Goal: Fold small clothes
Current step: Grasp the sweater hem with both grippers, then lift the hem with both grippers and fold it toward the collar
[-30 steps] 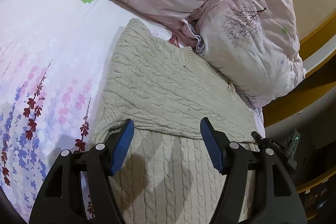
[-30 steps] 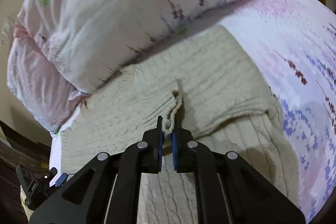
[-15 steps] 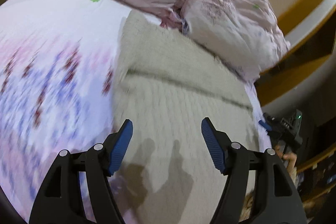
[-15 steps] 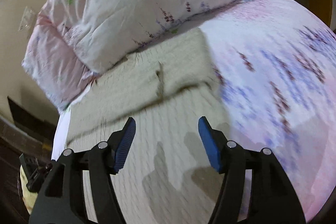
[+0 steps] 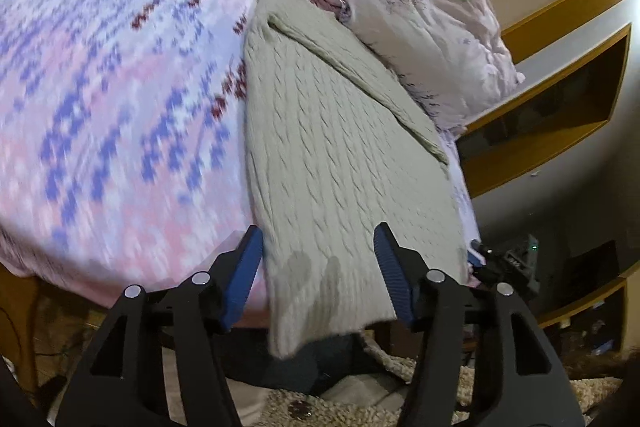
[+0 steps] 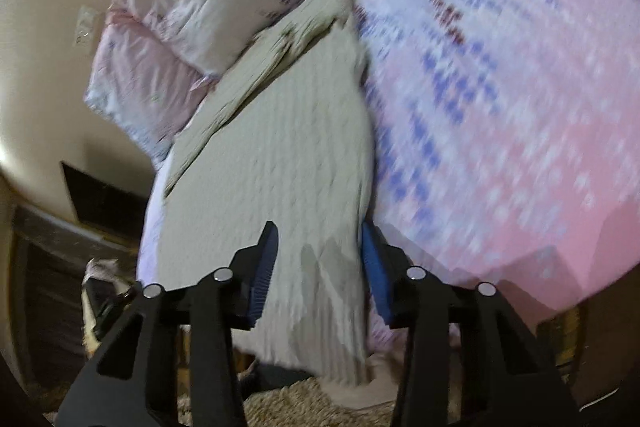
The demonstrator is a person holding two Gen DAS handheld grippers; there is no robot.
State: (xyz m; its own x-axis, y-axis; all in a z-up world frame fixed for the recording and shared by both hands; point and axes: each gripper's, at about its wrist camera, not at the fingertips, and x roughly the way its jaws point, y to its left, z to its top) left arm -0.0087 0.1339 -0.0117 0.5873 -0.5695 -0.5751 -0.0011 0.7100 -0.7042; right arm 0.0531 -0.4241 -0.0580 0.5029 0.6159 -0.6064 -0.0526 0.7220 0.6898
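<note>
Your left gripper (image 5: 318, 259) and right gripper (image 6: 318, 259): jaws closing, unclenched, straddling sweater (image 5: 340, 155) hem overhanging bed (image 5: 120, 107) edge.

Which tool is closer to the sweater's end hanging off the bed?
Right, narrowly: the right tool straddles the hanging end, jaws closing tight beside it. The left tool straddles it too, jaws wider, also closing.

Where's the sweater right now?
In both wrist views the sweater lies on the bed beside the pillows, its near end hanging over the bed's edge.
</note>
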